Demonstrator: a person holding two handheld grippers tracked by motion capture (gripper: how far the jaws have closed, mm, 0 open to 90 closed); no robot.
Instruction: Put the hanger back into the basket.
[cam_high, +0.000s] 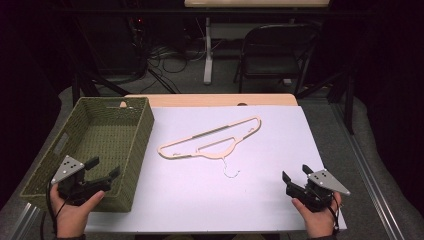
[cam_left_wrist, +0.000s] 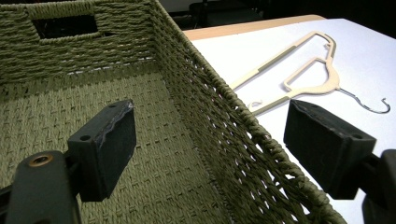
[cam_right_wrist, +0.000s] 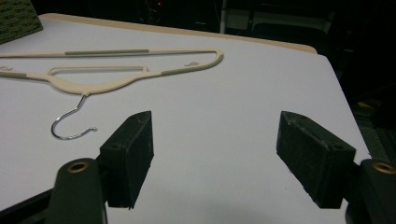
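The hanger (cam_high: 212, 141) lies flat on the white table top (cam_high: 260, 200), near the middle, its cream body running slantwise and its thin wire hook (cam_high: 230, 171) pointing toward the person's side. In the left gripper view the hanger (cam_left_wrist: 306, 70) sits just beyond the basket wall, apart from it; in the right gripper view the hanger (cam_right_wrist: 112, 70) lies well ahead of the jaws with its hook (cam_right_wrist: 70, 123) curled nearest them.

The green woven basket (cam_high: 142, 140) stands at the left of the table, beside the hanger, and what shows of its floor looks bare. The left gripper (cam_high: 102, 172) is held over the basket's near right corner; its 2 jaws are spread wide with nothing between them, 1 over the inside of the basket and 1 outside the wall (cam_left_wrist: 233, 126).

The right gripper (cam_high: 296, 174) is held low over the table's near right part, well apart from the hanger, its jaws likewise spread and gripping nothing. Whether it touches the table is hard to tell.
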